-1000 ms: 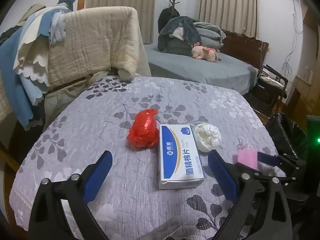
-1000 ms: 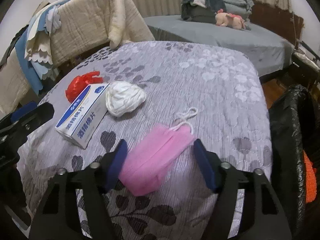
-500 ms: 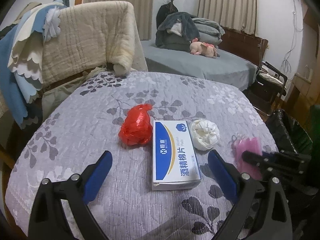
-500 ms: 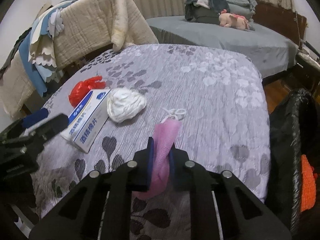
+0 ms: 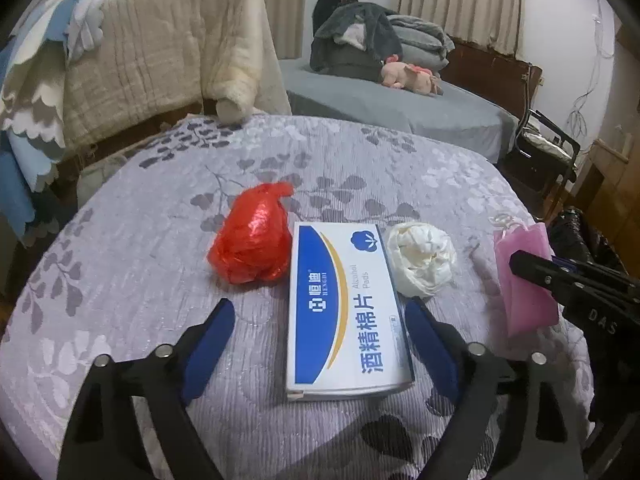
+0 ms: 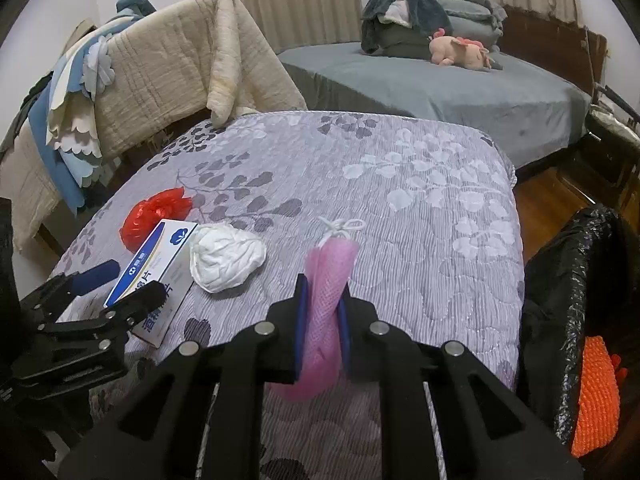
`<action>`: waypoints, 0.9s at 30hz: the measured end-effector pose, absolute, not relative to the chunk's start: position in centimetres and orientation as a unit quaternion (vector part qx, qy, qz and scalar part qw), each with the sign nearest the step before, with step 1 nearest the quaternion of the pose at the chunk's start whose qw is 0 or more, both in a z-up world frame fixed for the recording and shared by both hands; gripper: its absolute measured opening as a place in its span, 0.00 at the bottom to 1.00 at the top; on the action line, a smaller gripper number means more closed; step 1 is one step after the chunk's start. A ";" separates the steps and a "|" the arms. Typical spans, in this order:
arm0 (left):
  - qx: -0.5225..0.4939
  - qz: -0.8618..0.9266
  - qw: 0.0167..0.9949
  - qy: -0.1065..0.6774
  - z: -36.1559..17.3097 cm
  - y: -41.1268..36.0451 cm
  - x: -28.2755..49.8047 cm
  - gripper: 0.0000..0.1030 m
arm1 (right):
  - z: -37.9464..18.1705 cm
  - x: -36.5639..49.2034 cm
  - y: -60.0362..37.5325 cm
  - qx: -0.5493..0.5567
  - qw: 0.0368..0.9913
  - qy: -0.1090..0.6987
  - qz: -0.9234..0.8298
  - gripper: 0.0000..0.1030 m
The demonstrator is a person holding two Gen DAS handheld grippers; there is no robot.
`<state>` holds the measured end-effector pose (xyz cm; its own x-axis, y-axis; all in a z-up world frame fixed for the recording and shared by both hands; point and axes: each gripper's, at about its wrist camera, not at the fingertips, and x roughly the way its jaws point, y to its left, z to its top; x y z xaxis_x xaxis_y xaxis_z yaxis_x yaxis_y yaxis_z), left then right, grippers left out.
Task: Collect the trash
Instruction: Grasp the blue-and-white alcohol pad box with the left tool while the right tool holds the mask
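The pink face mask [image 6: 329,280] is pinched between the closed jaws of the right gripper [image 6: 322,312]; its lower part is hidden behind the blue pads, and only its white ear loops [image 6: 340,226] show at its 12 o'clock end. In the left wrist view the mask [image 5: 524,276] sits at 3 o'clock, partly covered by the right gripper's black finger. The left gripper [image 5: 320,340] has been narrowing its jaws, which straddle the blue-and-white alcohol pad box [image 5: 344,312] without pressing it. On the tabletop [image 5: 140,264], a crumpled red plastic bag [image 5: 252,236] lies at the box's 10 o'clock, a wadded white tissue [image 5: 422,258] at its 2 o'clock. A black trash bag [image 6: 560,280] is cut off at the right edge.
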<state>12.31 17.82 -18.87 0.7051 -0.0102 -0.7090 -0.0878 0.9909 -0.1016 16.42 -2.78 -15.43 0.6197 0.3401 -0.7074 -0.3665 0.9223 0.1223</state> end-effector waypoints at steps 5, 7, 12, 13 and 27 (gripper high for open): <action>-0.070 0.013 0.913 0.402 -19.5 17.7 13.2 0.69 | -15.6 16.5 -2.6 -0.016 0.898 0.393 0.198 0.13; -0.073 0.008 0.911 0.406 -19.7 17.5 13.4 0.55 | -15.6 16.5 -2.6 -0.015 0.897 0.394 0.199 0.13; -0.074 0.008 0.914 0.399 -19.2 17.4 13.1 0.54 | -15.4 16.5 -2.7 -0.014 0.897 0.393 0.200 0.13; -0.074 0.009 0.915 0.396 -19.0 17.4 13.0 0.54 | -15.3 16.4 -2.7 -0.013 0.898 0.392 0.201 0.13; -0.070 0.015 0.928 0.366 -15.7 16.7 11.4 0.54 | -12.9 15.5 -2.7 -0.012 0.903 0.373 0.211 0.13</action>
<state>11.35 16.71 -15.68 0.7316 -0.0235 -0.6814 -0.0795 0.9896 -0.1195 15.47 -2.73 -12.86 0.6327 0.3724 -0.6789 -0.3902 0.9107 0.1360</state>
